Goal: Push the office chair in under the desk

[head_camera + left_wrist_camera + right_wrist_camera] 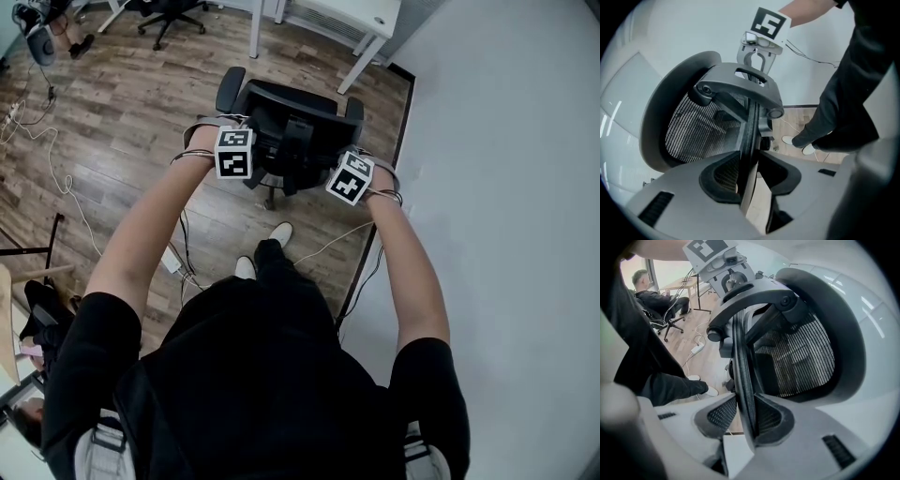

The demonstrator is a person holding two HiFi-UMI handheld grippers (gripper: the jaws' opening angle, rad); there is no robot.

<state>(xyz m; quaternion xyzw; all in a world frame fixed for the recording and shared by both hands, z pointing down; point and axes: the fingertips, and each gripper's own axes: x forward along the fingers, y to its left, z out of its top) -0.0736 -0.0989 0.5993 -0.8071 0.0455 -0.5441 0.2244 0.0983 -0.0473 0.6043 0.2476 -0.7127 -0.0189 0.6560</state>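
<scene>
The black office chair stands on the wood floor against the edge of the white desk, seen from above and behind its backrest. My left gripper is at the backrest's left side, my right gripper at its right side. In the left gripper view the backrest's rim runs between the pads of the left gripper, which close on it. The right gripper is shut on the rim in the same way. The mesh back faces the white desktop.
My feet are right behind the chair base. Cables and a power adapter lie on the floor to the left. Another chair and a white table stand farther off. A seated person is behind me.
</scene>
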